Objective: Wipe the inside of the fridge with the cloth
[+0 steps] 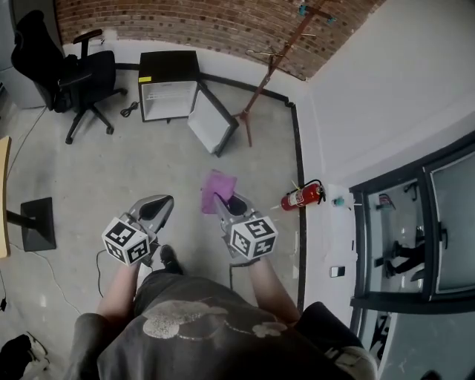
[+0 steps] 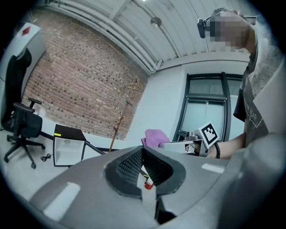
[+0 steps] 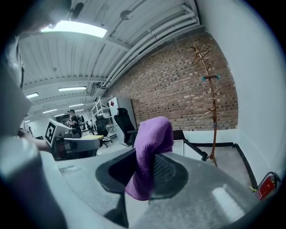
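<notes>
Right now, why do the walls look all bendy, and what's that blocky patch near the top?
Head view: the wide lens curves the brick wall and makes the fridge look tiny. Left gripper view: the same bulge, with dark corners; the blocky patch was added afterwards to hide a face. Right gripper view: the ceiling light glares white, while the purple cloth looks crisp.

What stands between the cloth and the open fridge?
Nothing visible does. Bare grey floor runs from the purple cloth in the right gripper to the small black fridge; its open white door hangs aside to the right, the black office chair left.
</notes>
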